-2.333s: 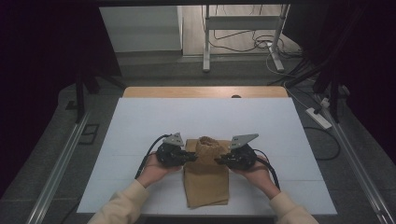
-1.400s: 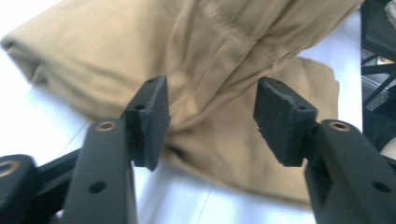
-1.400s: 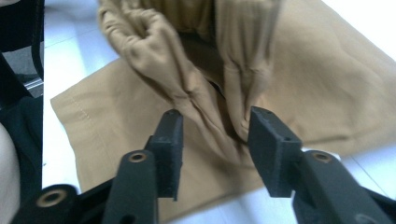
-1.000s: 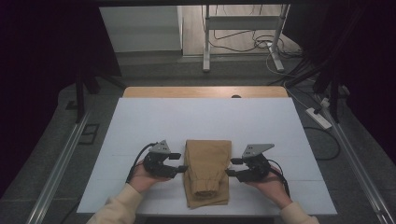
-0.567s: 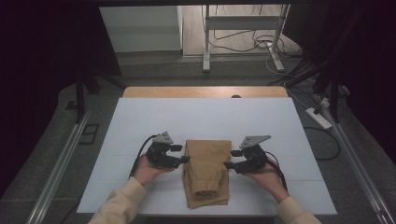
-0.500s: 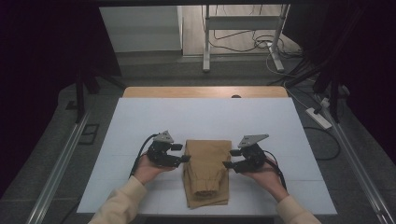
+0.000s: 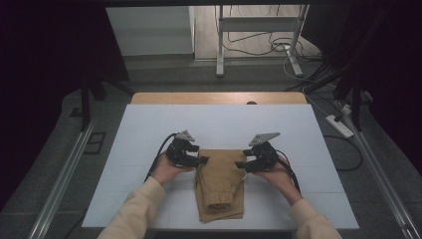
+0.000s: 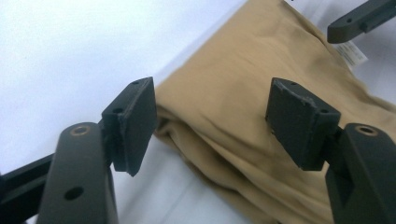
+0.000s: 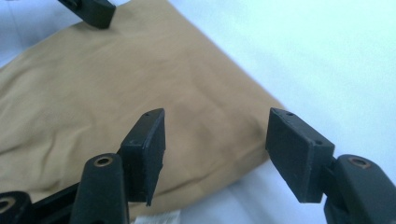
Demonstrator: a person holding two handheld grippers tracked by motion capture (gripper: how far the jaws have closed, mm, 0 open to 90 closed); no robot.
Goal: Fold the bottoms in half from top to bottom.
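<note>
A tan folded garment (image 7: pixel 219 186) lies flat on the white table top (image 7: pixel 149 124), lengthwise towards me. My left gripper (image 7: pixel 203 160) is at the garment's far left corner and my right gripper (image 7: pixel 239 164) at its far right corner, both pointing inward. In the left gripper view, the left gripper (image 8: pixel 210 121) is open with the folded cloth edge (image 8: pixel 219 107) lying between and below the pads, untouched. The right gripper (image 9: pixel 215 144) is likewise open over the tan corner (image 9: pixel 210 112). Both pairs of jaws have just been opening wider. A white label (image 8: pixel 352 51) pokes out from the garment.
The table's wooden far edge (image 7: pixel 219 98) runs beyond the white top. Behind it stand metal frame legs (image 7: pixel 219 50) with cables on the floor. A power strip (image 7: pixel 341 125) lies on the floor at the right. Metal rails flank the table on both sides.
Earlier both grippers held a bunched fold at the garment's far end; it now lies flat. Since a second ago both hands have moved away from me and inward to the far corners.
</note>
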